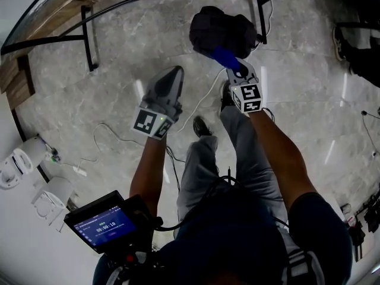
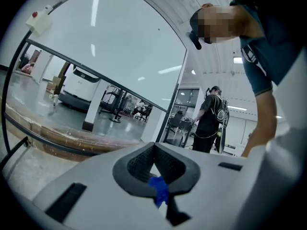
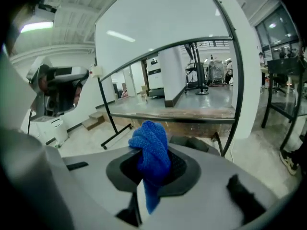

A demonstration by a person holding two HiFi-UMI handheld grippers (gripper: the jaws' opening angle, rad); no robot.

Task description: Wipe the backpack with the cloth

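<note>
A dark backpack (image 1: pixel 221 29) sits on the marble floor ahead of the person's feet. My right gripper (image 1: pixel 236 71) is shut on a blue knitted cloth (image 1: pixel 221 56), and the cloth's end touches the near side of the backpack. In the right gripper view the cloth (image 3: pixel 151 150) bulges out between the shut jaws and hangs down. My left gripper (image 1: pixel 173 73) hovers to the left of the backpack, apart from it, with its jaws together. In the left gripper view a small blue scrap (image 2: pixel 159 189) shows at the seam of the jaws. The backpack is out of sight in both gripper views.
A glass table with a black metal frame (image 1: pixel 89 37) stands at the far left. A white cable (image 1: pixel 110 132) trails over the floor to white devices (image 1: pixel 24 162). The person's shoe (image 1: pixel 202 126) is below the grippers. Another person (image 2: pixel 211 123) stands farther off.
</note>
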